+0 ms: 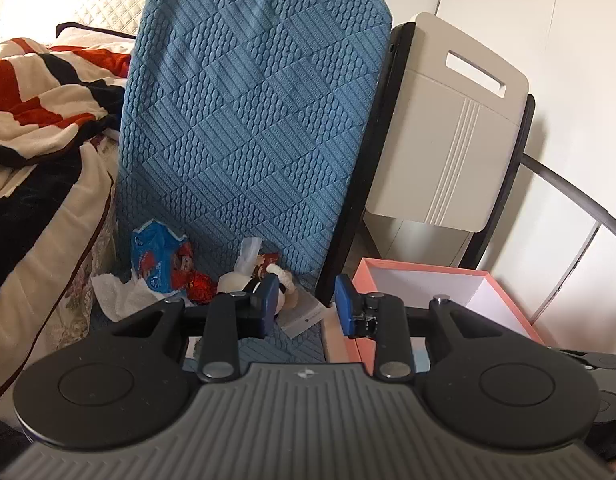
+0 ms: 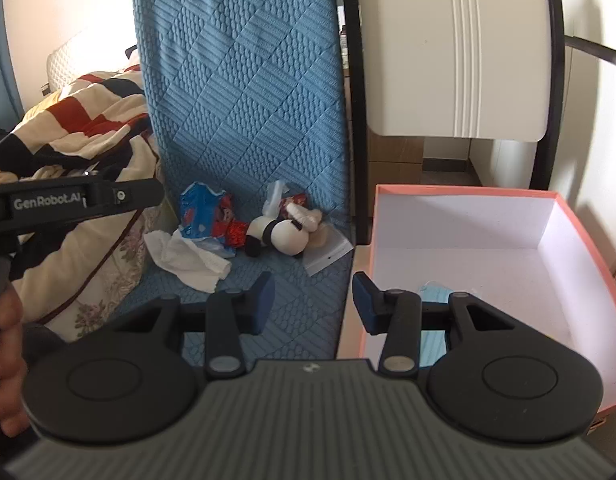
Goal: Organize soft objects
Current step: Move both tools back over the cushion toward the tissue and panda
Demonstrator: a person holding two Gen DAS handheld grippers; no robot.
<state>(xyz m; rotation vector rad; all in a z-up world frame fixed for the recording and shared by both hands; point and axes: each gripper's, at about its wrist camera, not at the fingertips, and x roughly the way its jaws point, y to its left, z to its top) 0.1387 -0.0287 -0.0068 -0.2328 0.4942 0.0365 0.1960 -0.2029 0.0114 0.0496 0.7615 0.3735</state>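
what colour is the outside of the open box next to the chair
Salmon pink outside, white inside; the box shows best in the right wrist view.

Black linkage arms, blue pads [image 2: 264, 300], ribbed grey housing with round black discs — white "GenRobot.AI" lettering on left gripper [image 2: 68, 200].

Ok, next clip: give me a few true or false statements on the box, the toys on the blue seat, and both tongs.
1. The pink box holds a blue face mask. True.
2. The right tongs grip the black-and-white plush toy. False: they are open and empty, and the plush toy lies on the blue seat cover.
3. The white cloth lies on the seat cover, left of the plush toy. True.
4. The left tongs hold the blue toy packet. False: nothing sits between their pads; the packet lies on the seat.
5. The box has its lid on. False: it is open on top.
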